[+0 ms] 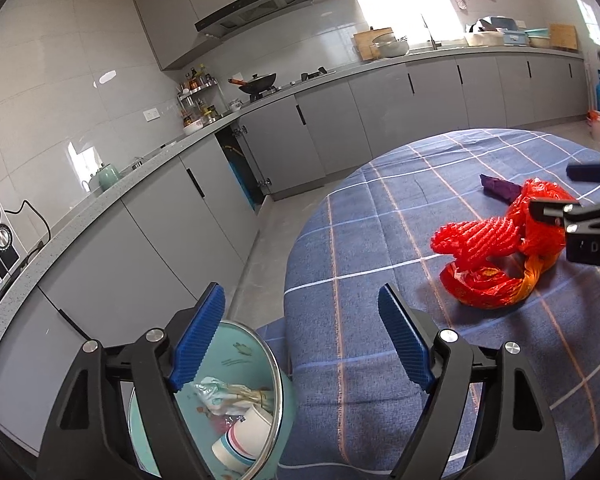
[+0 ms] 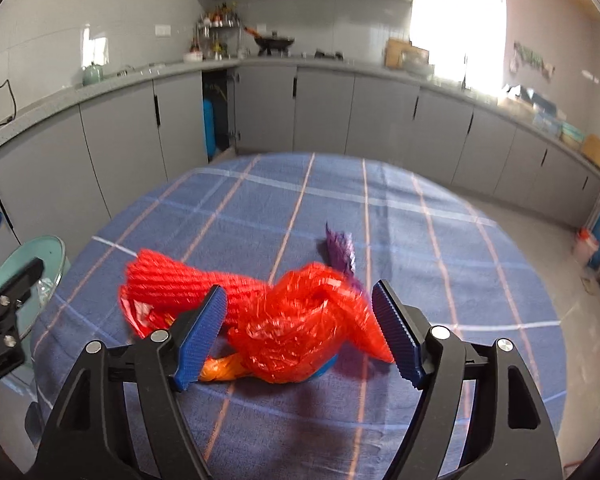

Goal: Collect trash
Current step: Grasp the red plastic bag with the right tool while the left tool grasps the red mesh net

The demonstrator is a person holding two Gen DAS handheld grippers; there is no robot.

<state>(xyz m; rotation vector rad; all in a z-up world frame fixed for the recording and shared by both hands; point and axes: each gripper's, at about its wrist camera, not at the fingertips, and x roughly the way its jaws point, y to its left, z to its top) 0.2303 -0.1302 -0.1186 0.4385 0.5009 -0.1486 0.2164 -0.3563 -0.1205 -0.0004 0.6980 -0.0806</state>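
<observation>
Both tongs stand spread, nothing pinched: the left gripper hangs over the table's edge, and the right gripper has its blue ribbed pads either side of the trash without pressing it. Underneath lies the round table under a blue checked cloth, backed by a long run of grey kitchen cabinets. Beside the table stands a teal bin with a metal rim, holding crumpled wrappers and a striped paper cup. On the cloth sit a crumpled red plastic bag with red netting and, just behind it, a small purple wrapper.
</observation>
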